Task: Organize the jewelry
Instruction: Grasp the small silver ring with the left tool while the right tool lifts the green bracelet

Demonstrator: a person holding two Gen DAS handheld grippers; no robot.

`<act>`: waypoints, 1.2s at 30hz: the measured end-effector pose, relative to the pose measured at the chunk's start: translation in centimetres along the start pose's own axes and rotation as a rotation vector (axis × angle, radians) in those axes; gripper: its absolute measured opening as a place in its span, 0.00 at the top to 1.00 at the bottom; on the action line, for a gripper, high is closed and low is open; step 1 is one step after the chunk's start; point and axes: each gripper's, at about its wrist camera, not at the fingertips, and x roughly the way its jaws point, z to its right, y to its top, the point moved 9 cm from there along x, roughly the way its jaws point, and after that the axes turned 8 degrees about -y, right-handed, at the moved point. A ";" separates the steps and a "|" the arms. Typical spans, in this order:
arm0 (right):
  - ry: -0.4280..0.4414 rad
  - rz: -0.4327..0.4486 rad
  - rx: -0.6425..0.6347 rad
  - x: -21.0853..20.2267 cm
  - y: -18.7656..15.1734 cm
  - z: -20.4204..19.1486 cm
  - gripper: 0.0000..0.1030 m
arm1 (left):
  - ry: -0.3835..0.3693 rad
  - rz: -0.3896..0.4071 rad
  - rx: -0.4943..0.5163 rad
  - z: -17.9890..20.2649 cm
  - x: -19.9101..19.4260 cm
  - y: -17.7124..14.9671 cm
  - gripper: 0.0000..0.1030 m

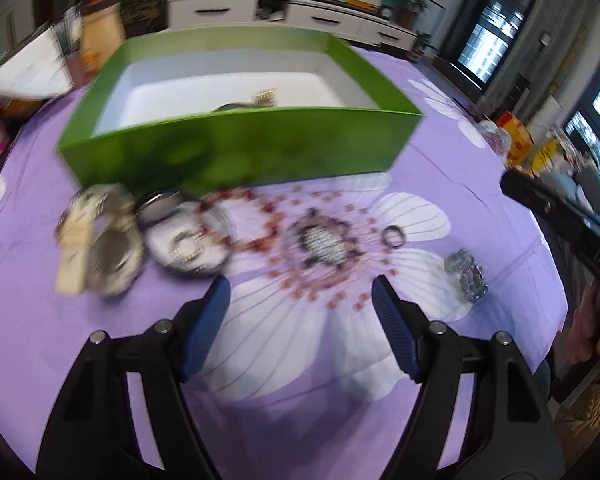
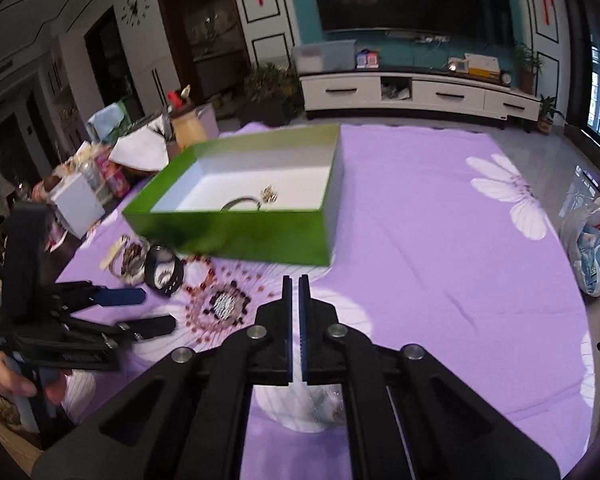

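While your right gripper [image 2: 295, 280] hangs above the purple cloth [image 2: 440, 240] with its jaws pressed together and nothing visible between them, your left gripper [image 1: 300, 292] is the one placed to work: its jaws stand wide apart and empty, pointing down at the jewelry spread in front of the green box [image 1: 240, 152].

You look to be between picks. The box already holds a bangle [image 2: 240, 202] and a small gold piece [image 2: 269, 194] on its white floor, so sorting has begun but most pieces are left. On the cloth, just before the box's near wall, lie a heap of watches [image 1: 108, 240], a dark round case [image 1: 180, 240], a red bead string [image 1: 244, 220], a dark beaded bracelet [image 1: 324, 240], a small ring [image 1: 394, 236] and, off to the right, a silver chain [image 1: 470, 274]. The left view is blurred, so finer detail is hard to tell.

The beaded bracelet lies nearest ahead of your left jaws. Bring them down so one finger passes inside the loop and one outside, then close gently; beads may roll or slip. Lift clear of the near wall before you release.
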 end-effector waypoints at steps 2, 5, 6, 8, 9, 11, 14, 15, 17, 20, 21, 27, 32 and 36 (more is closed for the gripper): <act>-0.006 0.000 0.010 0.0 -0.2 0.7 0.98 | -0.011 -0.001 0.047 1.3 0.8 0.5 0.28; 0.000 -0.011 0.029 0.2 -0.6 1.4 0.98 | -0.028 -0.019 0.129 3.4 2.6 1.3 0.30; 0.002 -0.027 0.038 0.6 -1.0 1.8 0.98 | -0.030 -0.027 0.140 3.7 3.0 1.4 0.31; 0.032 -0.084 0.050 1.1 -2.2 2.1 0.98 | -0.040 -0.043 0.176 4.7 4.0 1.5 0.34; 0.036 -0.099 0.057 1.2 -2.6 2.2 0.97 | -0.047 -0.051 0.199 5.3 4.5 1.5 0.34; 0.031 -0.137 0.070 1.3 -3.9 3.0 0.69 | -0.044 -0.063 0.227 5.8 5.2 1.6 0.35; 0.010 -0.162 0.074 1.0 -5.4 4.1 0.57 | -0.049 -0.078 0.254 6.4 6.4 1.7 0.40; -0.003 -0.179 0.058 1.1 -6.0 4.1 0.56 | -0.048 -0.084 0.264 6.6 6.8 1.7 0.43; -0.032 -0.213 0.023 1.5 -7.2 4.0 0.56 | -0.045 -0.088 0.276 6.8 7.5 1.8 0.50; -0.058 -0.246 0.002 2.4 -8.7 3.9 0.56 | -0.048 -0.083 0.317 7.6 8.2 2.1 0.58; -0.062 -0.242 0.000 2.6 -8.9 4.0 0.56 | -0.047 -0.079 0.330 7.8 8.3 2.2 0.61; -0.023 -0.218 -0.019 2.6 -9.3 3.1 0.74 | -0.084 -0.060 0.340 7.8 8.0 1.9 0.80; -0.002 -0.195 -0.024 2.5 -8.9 2.7 0.92 | -0.098 -0.033 0.289 7.2 6.8 1.4 0.80; 0.003 -0.188 -0.021 2.3 -8.6 2.5 0.92 | -0.107 -0.008 0.271 7.0 5.6 1.7 0.80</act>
